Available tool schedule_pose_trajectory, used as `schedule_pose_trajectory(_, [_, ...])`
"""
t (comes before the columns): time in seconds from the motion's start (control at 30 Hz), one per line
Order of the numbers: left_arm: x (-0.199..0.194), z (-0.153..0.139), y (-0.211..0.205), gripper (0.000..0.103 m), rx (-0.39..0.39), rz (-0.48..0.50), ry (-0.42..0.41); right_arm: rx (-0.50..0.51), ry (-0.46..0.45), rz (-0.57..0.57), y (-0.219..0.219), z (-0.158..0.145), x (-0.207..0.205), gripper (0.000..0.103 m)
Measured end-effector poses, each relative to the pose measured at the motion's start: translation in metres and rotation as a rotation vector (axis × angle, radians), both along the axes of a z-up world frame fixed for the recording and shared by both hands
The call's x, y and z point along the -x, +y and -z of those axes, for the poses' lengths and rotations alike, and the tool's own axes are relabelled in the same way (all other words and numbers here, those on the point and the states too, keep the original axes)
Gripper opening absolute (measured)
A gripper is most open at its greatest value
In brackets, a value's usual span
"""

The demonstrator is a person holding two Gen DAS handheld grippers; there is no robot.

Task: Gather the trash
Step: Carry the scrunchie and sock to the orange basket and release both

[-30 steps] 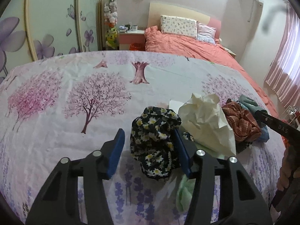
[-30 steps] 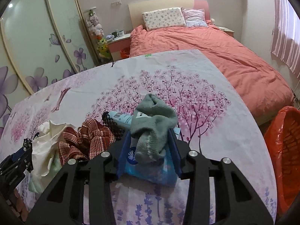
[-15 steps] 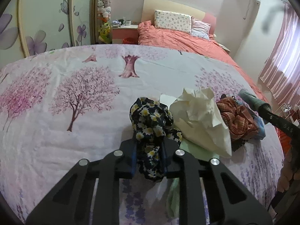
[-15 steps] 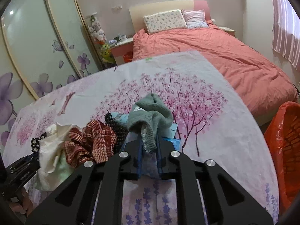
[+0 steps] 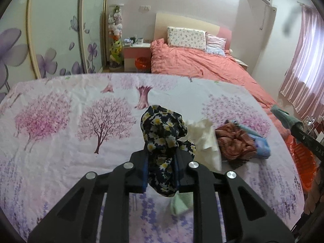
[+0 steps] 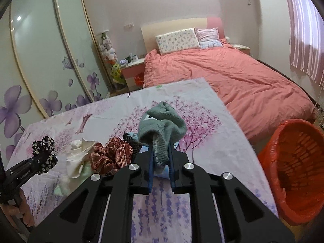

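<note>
Trash in two pieces, one per gripper. Dark floral-print crumpled cloth (image 5: 162, 139) at lower centre of the left wrist view, pinched by its lower folds in the left gripper (image 5: 161, 174), jaws nearly closed, pads pressing the fabric; bulk of the bundle standing above the jaws, apparently clear of the tree-print pink and white bedsheet (image 5: 60, 121). Grey-green knitted sock (image 6: 162, 129) at centre of the right wrist view, clamped by its ribbed cuff in the right gripper (image 6: 161, 168), jaws almost fully closed on it, toe end bunched up above the pads. Both held by a thin edge, probably because soft cloth squeezes flat and a narrow pinch keeps it from slipping.

Orange plastic mesh basket with liner (image 6: 293, 172) at the right edge of the right wrist view, beside the sheet and below its level: likely the drop point, hence the lift with both items.

Left on the sheet, in a loose heap at centre left of that view: one cream crumpled paper (image 6: 79, 156), one red-brown checked cloth (image 6: 111, 156), one pale blue packet (image 5: 261, 145), one light green scrap (image 5: 180, 204), and something dark and dotted, partly hidden, kind not clear. Two items gripped, at least five waiting. One basket in reach.
</note>
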State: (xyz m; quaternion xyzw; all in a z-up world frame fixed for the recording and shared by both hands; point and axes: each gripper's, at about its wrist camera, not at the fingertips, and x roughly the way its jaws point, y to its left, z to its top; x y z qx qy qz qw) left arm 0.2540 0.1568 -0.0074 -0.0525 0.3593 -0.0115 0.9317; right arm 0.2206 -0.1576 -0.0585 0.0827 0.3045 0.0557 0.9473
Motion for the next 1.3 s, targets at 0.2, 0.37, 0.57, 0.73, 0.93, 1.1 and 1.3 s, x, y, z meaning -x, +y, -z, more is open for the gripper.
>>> schedule_pose_trajectory(0.2, [0.018, -0.029, -0.025, 0.02, -0.007, 0.039, -0.056, -0.012, -0.054, 0.034, -0.018, -0.018, 0.025, 0.012])
schedule_pose_trajectory(0.37, [0.033, -0.05, -0.052, 0.02, -0.01, 0.085, -0.092, -0.019, -0.094, 0.06, -0.03, -0.029, 0.045, 0.012])
schedule_pose_trajectory(0.57, [0.049, -0.065, -0.09, 0.02, -0.009, 0.154, -0.125, -0.005, -0.133, 0.101, -0.048, -0.034, 0.067, 0.012])
schedule_pose_trajectory(0.73, [0.058, -0.073, -0.125, 0.02, 0.001, 0.221, -0.143, -0.007, -0.154, 0.147, -0.067, -0.035, 0.08, 0.012])
schedule_pose_trajectory(0.93, [0.065, -0.074, -0.17, 0.02, 0.022, 0.303, -0.143, -0.016, -0.171, 0.205, -0.094, -0.032, 0.096, 0.012])
schedule_pose_trajectory(1.1, [0.071, -0.072, -0.215, 0.02, 0.037, 0.378, -0.14, -0.023, -0.18, 0.253, -0.117, -0.028, 0.102, 0.012])
schedule_pose_trajectory(1.3, [0.072, -0.069, -0.265, 0.02, 0.07, 0.464, -0.127, -0.05, -0.175, 0.306, -0.141, -0.019, 0.106, 0.012])
